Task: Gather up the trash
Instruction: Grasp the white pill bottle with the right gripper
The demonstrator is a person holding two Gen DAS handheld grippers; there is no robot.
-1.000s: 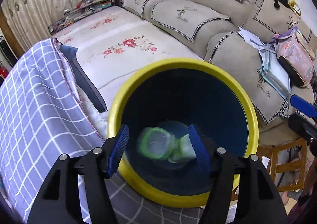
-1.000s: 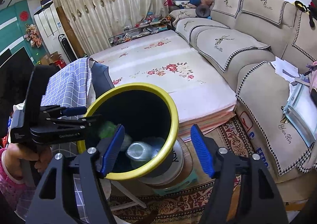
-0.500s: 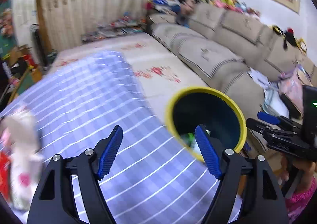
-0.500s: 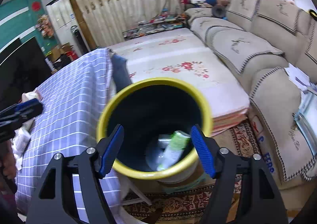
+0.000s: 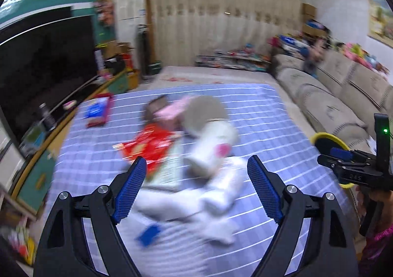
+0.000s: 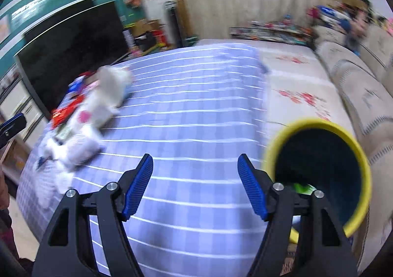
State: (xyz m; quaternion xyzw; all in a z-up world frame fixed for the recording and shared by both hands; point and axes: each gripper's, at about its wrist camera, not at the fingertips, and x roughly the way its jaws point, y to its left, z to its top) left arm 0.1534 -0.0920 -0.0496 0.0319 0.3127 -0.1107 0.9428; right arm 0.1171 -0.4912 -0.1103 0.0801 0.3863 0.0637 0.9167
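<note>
Between drops now, back over the trash pile point(image 5: 186, 154) on the checked cloth point(image 5: 258, 115). Left gripper point(image 5: 196, 188): jaws apart, just opened wider, nothing between them, aimed at the white cup point(image 5: 211, 147) and crumpled tissue point(image 5: 221, 193), red wrapper point(image 5: 149, 144) just left. Right gripper point(image 6: 195, 186): jaws apart and empty, over bare cloth, bin point(image 6: 319, 171) at near right with green trash inside. Next, probably: lower the left jaws around the cup, close, carry right to the bin. Blurred, so exact contact hard to tell.

Bare checked cloth point(image 6: 196, 115) between litter pile point(image 6: 98, 110) and bin point(image 6: 316, 166).
</note>
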